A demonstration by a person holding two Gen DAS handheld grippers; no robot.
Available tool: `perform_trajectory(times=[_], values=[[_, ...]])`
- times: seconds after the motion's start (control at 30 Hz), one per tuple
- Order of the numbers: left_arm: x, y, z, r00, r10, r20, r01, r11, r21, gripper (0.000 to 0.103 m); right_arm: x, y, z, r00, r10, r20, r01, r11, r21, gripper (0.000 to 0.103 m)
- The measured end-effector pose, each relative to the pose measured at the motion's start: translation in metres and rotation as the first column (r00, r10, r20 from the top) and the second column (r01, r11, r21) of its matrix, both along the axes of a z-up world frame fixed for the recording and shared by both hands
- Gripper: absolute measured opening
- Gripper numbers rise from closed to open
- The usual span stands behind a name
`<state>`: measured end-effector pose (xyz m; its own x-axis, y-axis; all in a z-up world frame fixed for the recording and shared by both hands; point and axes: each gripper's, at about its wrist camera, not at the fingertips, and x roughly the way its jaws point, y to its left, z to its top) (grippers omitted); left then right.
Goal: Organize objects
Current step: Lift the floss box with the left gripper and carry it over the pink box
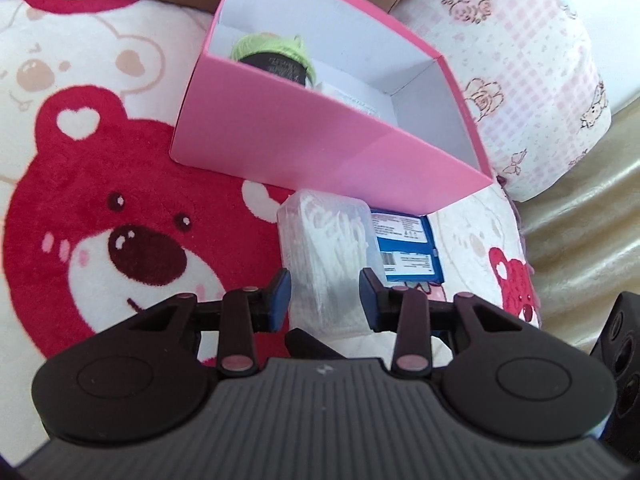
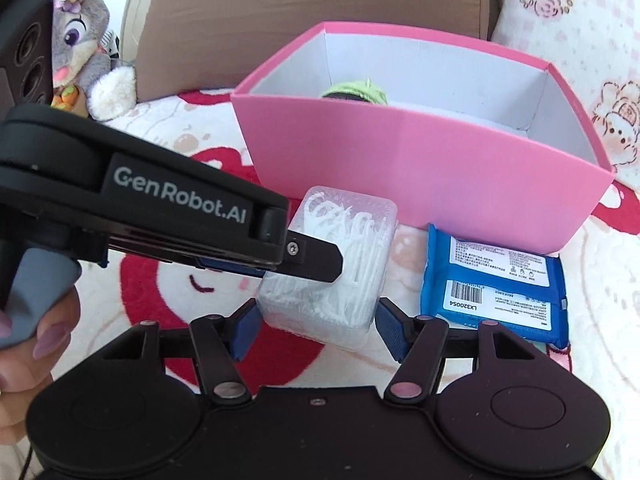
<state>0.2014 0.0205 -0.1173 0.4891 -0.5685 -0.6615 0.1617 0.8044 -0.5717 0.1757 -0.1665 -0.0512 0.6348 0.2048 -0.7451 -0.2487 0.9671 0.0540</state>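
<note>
Right gripper (image 2: 318, 322) nearest my lens: its 2 blue pads (image 2: 390, 326) clamp the near end of the clear floss-pick box (image 2: 340, 264). Left gripper (image 1: 324, 294) also clamped on that box, its pads (image 1: 280, 296) pressing both long sides; in the right view it enters from 9 o'clock. I see a hand (image 2: 24, 344) at 8 o'clock. Blue wipes pack (image 2: 496, 284) lies at the box's 3 o'clock, just beside it on the bear blanket (image 1: 100, 208). Pink bin (image 2: 420, 168) at 12 o'clock, open, green yarn (image 1: 276, 50) inside.
</note>
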Motion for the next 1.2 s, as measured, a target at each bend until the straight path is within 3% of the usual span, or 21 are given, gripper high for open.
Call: perform_trajectory(times=[0.1,0.33,0.47,0.83,0.93,1.2], values=[[-0.009,-0.002,0.013,0.999,-0.006,0.042,0.005,1.0,0.021,0.035,-0.035,0.005,0.005,1.0,0.006,0.029,-0.006,1.0,0.017,0.067],[-0.023,0.008,0.034,0.998,0.001,0.067,0.0,1.0,-0.012,0.034,-0.06,0.02,0.018,0.995,0.023,0.102,-0.024,1.0,0.016,0.067],[-0.027,0.009,0.049,0.998,-0.03,0.062,0.029,0.999,0.013,0.034,-0.055,0.017,0.013,0.993,0.025,0.116,-0.028,0.999,0.019,0.067],[-0.036,0.005,0.085,0.995,-0.068,0.068,0.064,0.997,0.051,0.034,-0.067,0.017,0.042,0.992,-0.01,0.125,0.007,1.0,0.025,0.067],[-0.038,0.002,0.09,0.998,-0.034,0.058,0.032,0.999,0.034,0.034,-0.069,0.014,0.048,0.991,-0.027,0.13,0.023,0.999,0.026,0.067],[-0.043,-0.011,0.108,0.994,-0.05,0.093,0.044,0.997,0.061,0.034,-0.073,0.007,0.061,0.987,-0.057,0.148,0.053,0.998,0.031,0.067]])
